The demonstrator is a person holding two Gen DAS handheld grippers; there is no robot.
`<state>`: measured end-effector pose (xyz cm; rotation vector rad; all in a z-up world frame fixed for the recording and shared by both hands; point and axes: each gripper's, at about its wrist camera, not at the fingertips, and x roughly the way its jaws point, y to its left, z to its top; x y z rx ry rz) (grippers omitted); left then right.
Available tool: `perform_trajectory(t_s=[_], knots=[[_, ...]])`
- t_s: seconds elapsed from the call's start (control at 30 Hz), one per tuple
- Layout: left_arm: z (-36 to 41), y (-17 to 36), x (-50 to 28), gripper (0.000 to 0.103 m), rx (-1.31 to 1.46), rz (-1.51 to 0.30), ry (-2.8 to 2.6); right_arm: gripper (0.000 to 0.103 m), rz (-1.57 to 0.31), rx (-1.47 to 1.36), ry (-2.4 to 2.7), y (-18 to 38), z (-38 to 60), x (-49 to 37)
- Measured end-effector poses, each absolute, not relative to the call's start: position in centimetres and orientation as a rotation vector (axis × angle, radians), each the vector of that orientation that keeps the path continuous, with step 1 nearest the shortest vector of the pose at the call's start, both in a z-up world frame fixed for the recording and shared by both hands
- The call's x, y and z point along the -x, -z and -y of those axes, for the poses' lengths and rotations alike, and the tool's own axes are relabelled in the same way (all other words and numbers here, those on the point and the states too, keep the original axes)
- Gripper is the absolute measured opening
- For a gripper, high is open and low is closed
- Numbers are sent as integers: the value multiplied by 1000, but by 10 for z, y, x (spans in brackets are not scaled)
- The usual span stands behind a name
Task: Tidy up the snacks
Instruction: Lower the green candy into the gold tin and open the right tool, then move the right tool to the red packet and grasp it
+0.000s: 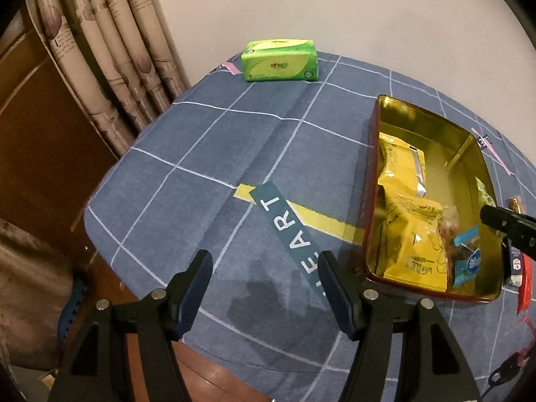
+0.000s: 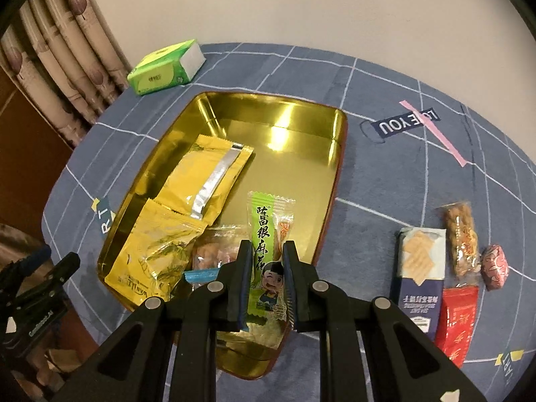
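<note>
gripping a green snack packet [image 2: 268, 251] over the gold tin [image 2: 301, 117], the right gripper [image 2: 267, 279] is clamped; left gripper [image 1: 264, 288] half-open, empty. several snacks inside, four remaining [image 2: 422, 268] on the table.

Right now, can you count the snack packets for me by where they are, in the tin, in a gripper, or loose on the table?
In the gold tin: 4 (two yellow pouches, a clear-wrapped snack, a blue-wrapped snack)
In the right gripper: 1 (green packet)
Loose on the table: 4 (cracker pack, clear bar, red packet, pink sweet)
Total: 9
</note>
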<state>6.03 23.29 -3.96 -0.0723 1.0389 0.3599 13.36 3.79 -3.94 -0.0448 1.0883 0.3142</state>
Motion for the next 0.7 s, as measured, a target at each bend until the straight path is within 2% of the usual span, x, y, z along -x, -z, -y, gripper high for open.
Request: perform_trajectory(t_s=[0.47, 0.6, 0.7], knots=[[-235, 41, -59, 67, 130, -1047, -327, 19, -1107, 64, -296, 51, -49, -134], [-236, 42, -59, 67, 122, -1051, -337, 36, -1103, 40, -303, 49, -46, -131], [-237, 42, -60, 67, 127, -1055, -338, 38, -1094, 27, -316, 43, -43, -127]])
